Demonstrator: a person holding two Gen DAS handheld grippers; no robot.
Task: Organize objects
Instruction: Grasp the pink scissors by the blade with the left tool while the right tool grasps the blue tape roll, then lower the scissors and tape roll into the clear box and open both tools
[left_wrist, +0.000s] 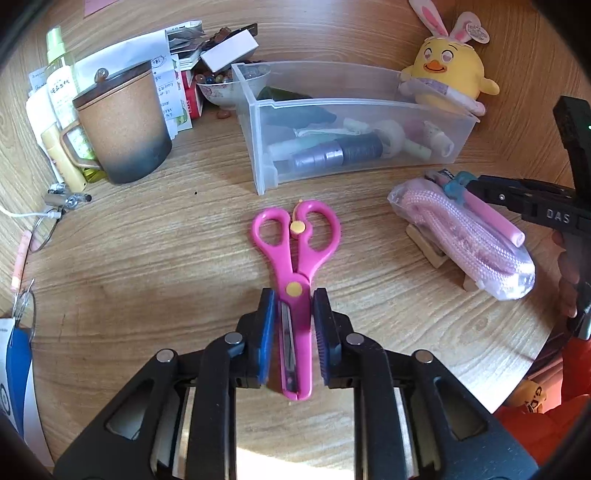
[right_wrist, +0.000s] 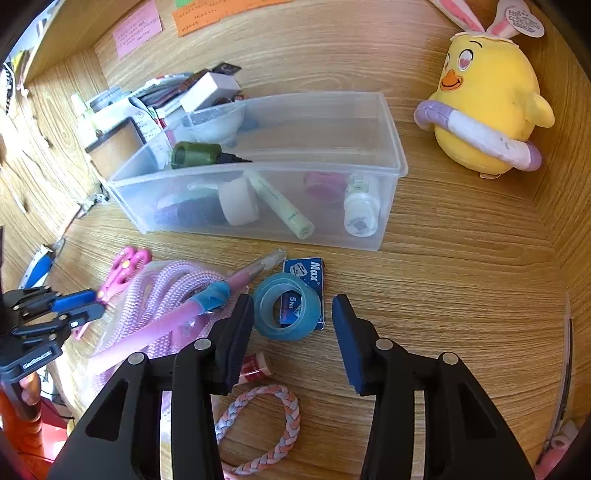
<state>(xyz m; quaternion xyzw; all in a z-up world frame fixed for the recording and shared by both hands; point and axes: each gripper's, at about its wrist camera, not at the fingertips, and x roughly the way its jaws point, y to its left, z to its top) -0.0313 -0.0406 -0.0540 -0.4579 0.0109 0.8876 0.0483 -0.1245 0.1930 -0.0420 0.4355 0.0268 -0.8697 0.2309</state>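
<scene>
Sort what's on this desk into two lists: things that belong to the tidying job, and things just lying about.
Part of the job:
- pink scissors, between the open pads of the left hand-held gripper
- clear bin
- blue tape roll
- Max box
- pink rope bag
- pink pen
- right hand-held gripper, open

Lying about:
- brown mug
- yellow chick plush
- braided band
</scene>
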